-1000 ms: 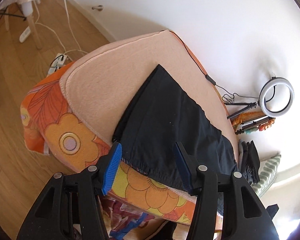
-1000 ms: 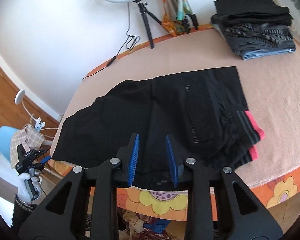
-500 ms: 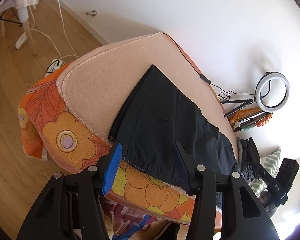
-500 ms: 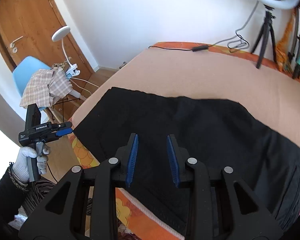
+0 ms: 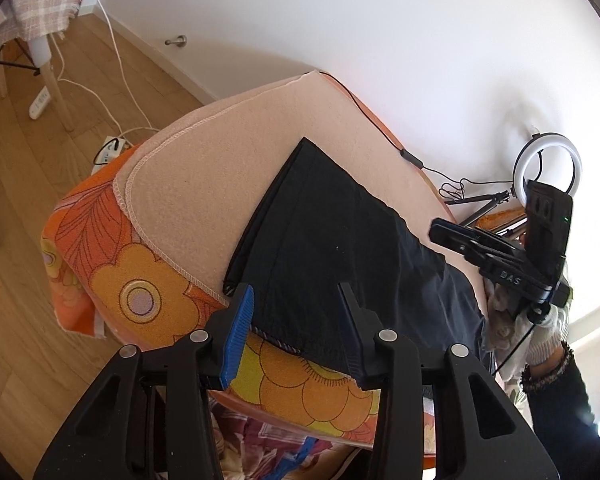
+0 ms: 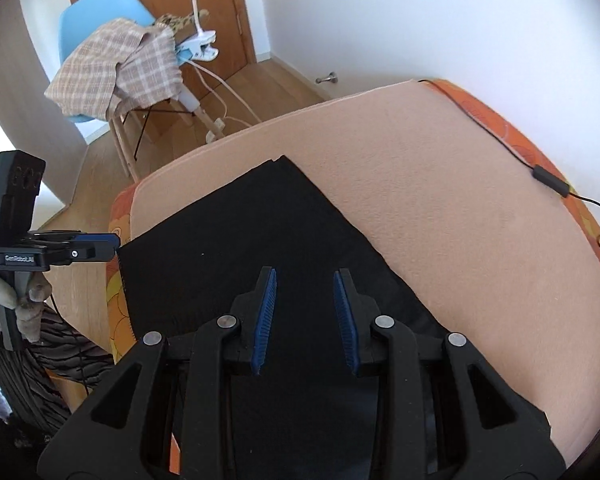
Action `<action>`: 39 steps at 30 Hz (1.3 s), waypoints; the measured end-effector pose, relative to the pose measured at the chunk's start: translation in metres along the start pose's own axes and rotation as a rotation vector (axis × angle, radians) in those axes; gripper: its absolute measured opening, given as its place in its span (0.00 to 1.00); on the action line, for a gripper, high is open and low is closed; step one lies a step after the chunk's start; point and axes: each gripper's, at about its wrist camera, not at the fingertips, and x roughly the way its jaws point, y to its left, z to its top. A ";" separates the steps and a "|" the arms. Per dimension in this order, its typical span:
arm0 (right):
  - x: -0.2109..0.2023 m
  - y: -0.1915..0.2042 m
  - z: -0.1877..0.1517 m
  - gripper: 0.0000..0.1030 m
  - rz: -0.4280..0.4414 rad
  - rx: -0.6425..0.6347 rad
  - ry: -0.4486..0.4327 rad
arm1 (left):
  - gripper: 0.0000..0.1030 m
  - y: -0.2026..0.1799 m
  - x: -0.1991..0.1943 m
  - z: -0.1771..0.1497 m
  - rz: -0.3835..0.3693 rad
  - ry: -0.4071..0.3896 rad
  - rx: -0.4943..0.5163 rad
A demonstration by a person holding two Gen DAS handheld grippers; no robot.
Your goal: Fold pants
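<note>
Black pants (image 5: 340,248) spread flat on peach blanket (image 5: 204,184), left tongs (image 5: 296,320) gaping at hem, right tongs (image 6: 305,308) parted above fabric, nothing gripped

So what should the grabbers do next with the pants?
Probably ease the left gripper forward and pinch the hem of the black pants. Its jaws are open right at that edge, and the right gripper hovers open over the cloth, holding nothing.

Left gripper (image 5: 296,312): jaws wide apart, nothing between. Right gripper (image 6: 305,312): jaws parted, empty. Both held in gloved hands.
</note>
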 end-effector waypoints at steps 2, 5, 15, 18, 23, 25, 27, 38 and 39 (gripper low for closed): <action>0.022 0.004 0.010 0.31 -0.012 -0.059 0.032 | 0.38 -0.005 0.000 0.000 0.010 -0.007 0.021; 0.045 0.004 0.023 0.31 -0.010 -0.111 0.057 | 0.38 -0.013 -0.001 -0.001 0.036 -0.016 0.068; 0.092 0.009 0.059 0.50 0.051 -0.234 0.138 | 0.40 -0.029 -0.010 -0.001 0.121 -0.058 0.184; 0.106 0.011 0.063 0.51 0.043 -0.253 0.149 | 0.40 -0.026 -0.009 0.000 0.117 -0.055 0.165; 0.103 0.014 0.061 0.25 0.036 -0.268 0.126 | 0.40 -0.016 -0.009 0.003 0.122 -0.051 0.129; 0.101 0.014 0.060 0.08 0.029 -0.276 0.126 | 0.40 -0.014 -0.008 0.003 0.126 -0.049 0.123; 0.098 0.015 0.060 0.05 0.013 -0.279 0.121 | 0.40 -0.012 -0.008 0.003 0.118 -0.046 0.109; 0.101 0.017 0.071 0.02 -0.006 -0.280 0.092 | 0.40 -0.005 -0.001 0.000 0.109 -0.013 0.073; 0.101 0.018 0.071 0.02 0.038 -0.281 0.102 | 0.40 -0.005 0.000 0.000 0.105 -0.009 0.070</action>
